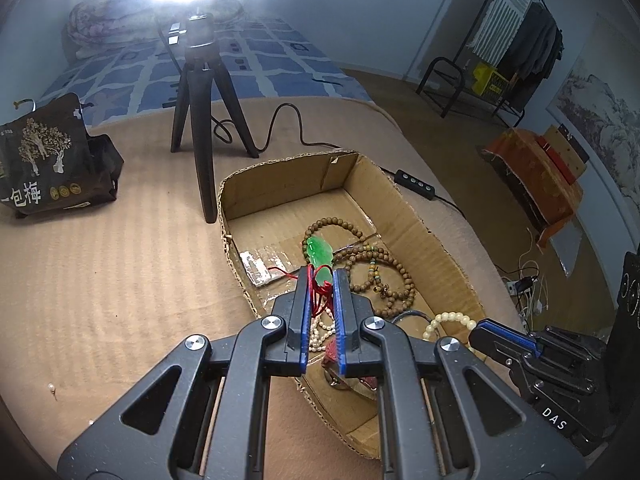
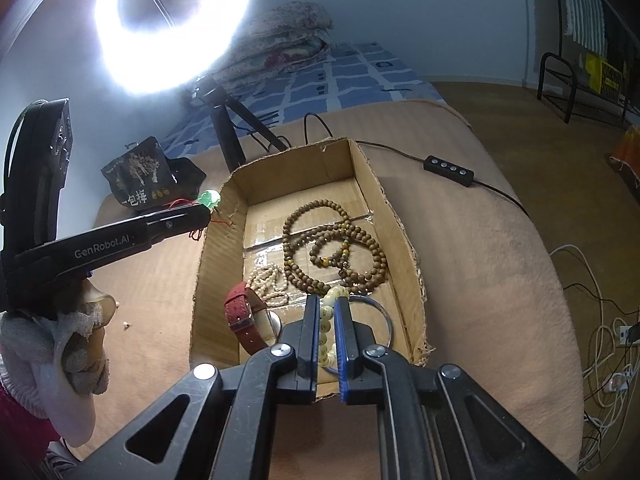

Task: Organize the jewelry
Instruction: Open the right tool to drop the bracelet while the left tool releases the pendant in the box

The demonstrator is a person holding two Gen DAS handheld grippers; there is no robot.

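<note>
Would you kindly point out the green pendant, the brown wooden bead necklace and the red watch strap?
green pendant [image 1: 319,252], left wrist view, on its upper green body.
brown wooden bead necklace [image 2: 295,216], right wrist view, on its upper left loop.
red watch strap [image 2: 241,314], right wrist view, on the strap's middle.

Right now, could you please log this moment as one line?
left gripper: shut on green pendant | right gripper: shut on cream bead bracelet | both over cardboard box

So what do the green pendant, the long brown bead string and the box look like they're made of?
Green pendant: glossy, translucent, probably jade or glass, on red cord.
Brown bead string: matte brown, likely wood.
Box: raw corrugated cardboard, going by its ragged, fluted cut edges.
</note>
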